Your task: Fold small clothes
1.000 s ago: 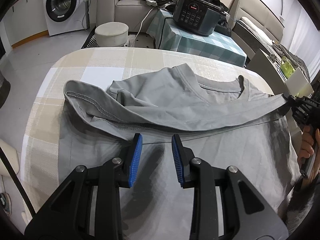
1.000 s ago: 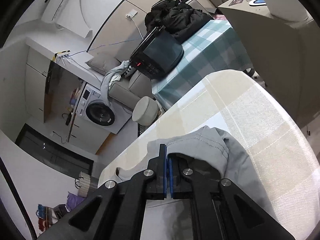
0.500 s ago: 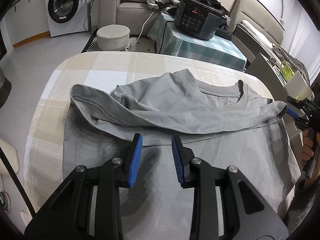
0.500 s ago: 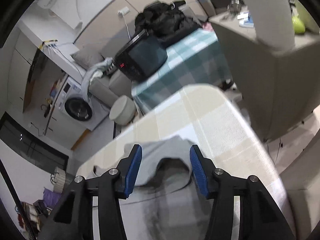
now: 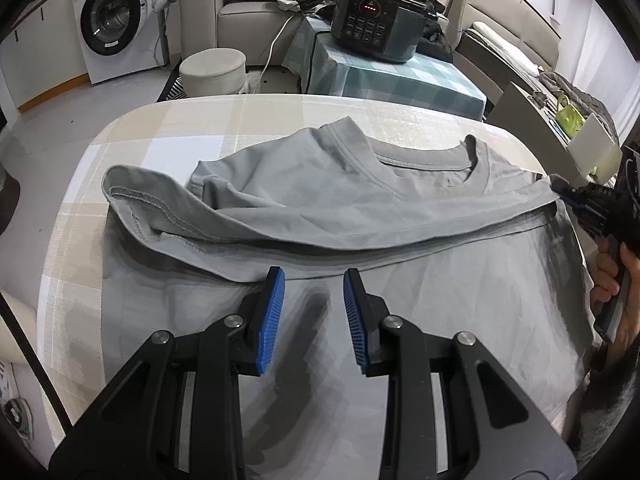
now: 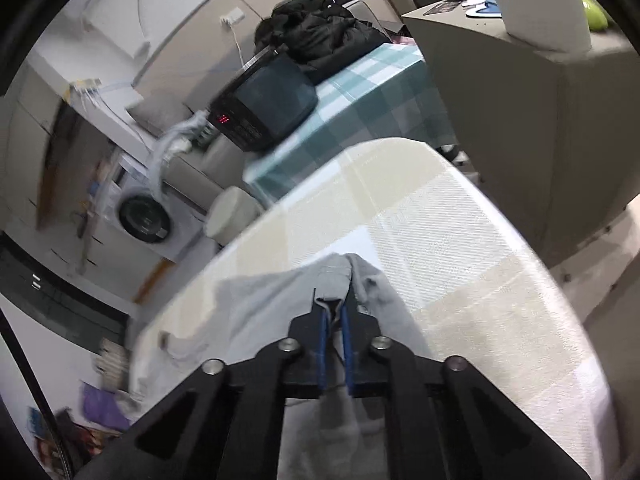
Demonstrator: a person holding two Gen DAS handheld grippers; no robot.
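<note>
shirt (image 5: 320,216): grey, spread on counter (image 5: 168,140), collar far, long axis left-right along the fold | left hand-held gripper (image 5: 314,312): jaws apart, over shirt's near half | right hand-held gripper (image 6: 334,320): at the right, pinching the folded edge of the shirt

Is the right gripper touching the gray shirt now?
Touching. The right wrist view shows the right gripper with its fingers pinching a fold of the gray shirt.
</note>
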